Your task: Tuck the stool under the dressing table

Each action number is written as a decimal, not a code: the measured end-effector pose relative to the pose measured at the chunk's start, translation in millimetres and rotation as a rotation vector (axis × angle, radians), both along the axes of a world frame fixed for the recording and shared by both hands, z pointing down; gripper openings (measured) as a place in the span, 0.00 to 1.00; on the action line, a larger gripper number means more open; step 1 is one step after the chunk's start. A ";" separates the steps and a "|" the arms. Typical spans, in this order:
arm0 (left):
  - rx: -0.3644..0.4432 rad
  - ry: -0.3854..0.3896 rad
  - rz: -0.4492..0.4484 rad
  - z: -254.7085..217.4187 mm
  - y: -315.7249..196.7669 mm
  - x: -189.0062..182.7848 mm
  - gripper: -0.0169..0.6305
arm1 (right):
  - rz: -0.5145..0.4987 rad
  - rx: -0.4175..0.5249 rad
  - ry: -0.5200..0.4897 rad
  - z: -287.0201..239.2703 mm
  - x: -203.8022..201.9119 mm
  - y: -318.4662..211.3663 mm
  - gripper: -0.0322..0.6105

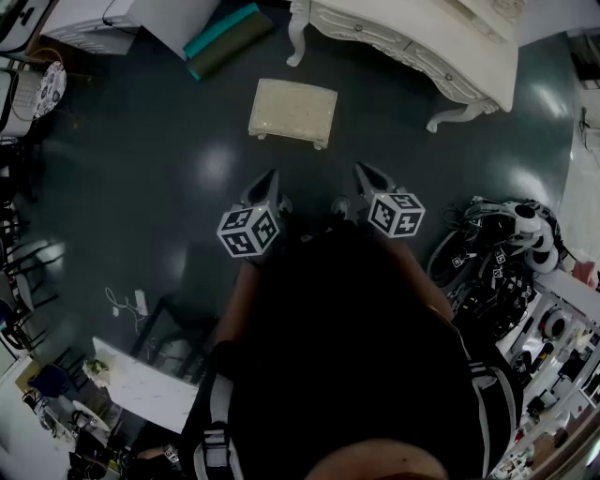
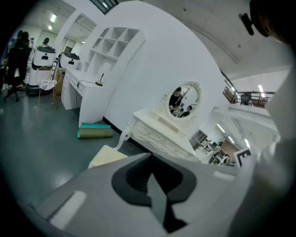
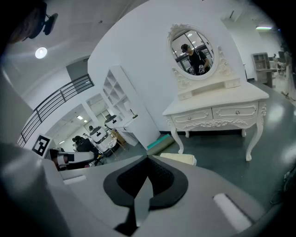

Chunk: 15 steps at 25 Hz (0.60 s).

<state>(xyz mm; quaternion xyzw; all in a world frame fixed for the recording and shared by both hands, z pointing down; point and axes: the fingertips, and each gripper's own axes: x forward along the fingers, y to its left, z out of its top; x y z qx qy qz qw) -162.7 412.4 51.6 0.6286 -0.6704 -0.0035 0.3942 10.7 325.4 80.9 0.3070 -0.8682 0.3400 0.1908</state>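
Observation:
A cream cushioned stool (image 1: 292, 112) stands on the dark floor, a short way out from the white dressing table (image 1: 412, 47) with its curved legs. The stool (image 2: 107, 156) peeks past the left jaws and the stool (image 3: 178, 159) sits just beyond the right jaws. The table (image 3: 217, 109) carries an oval mirror (image 3: 194, 48). My left gripper (image 1: 273, 175) and right gripper (image 1: 360, 169) hover side by side short of the stool, both shut and empty, apart from it.
A rolled teal and olive mat (image 1: 225, 39) lies by the wall left of the table. Cables and equipment (image 1: 502, 253) crowd the right side. White cabinets (image 1: 112, 23) stand at the far left, and a white box (image 1: 141, 380) sits near my feet.

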 end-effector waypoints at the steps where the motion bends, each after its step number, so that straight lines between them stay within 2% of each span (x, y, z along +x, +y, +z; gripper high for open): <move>1: 0.007 -0.004 0.005 -2.1 -2.2 0.4 0.04 | 0.002 0.001 0.001 0.9 0.4 0.0 0.05; 6: 0.022 -0.017 0.021 -7.3 -3.9 -0.2 0.04 | 0.011 0.007 0.002 0.4 -2.5 4.7 0.05; 15: -0.001 -0.025 0.039 1.7 13.2 -11.6 0.04 | 0.007 0.026 -0.008 -5.5 -16.4 17.5 0.05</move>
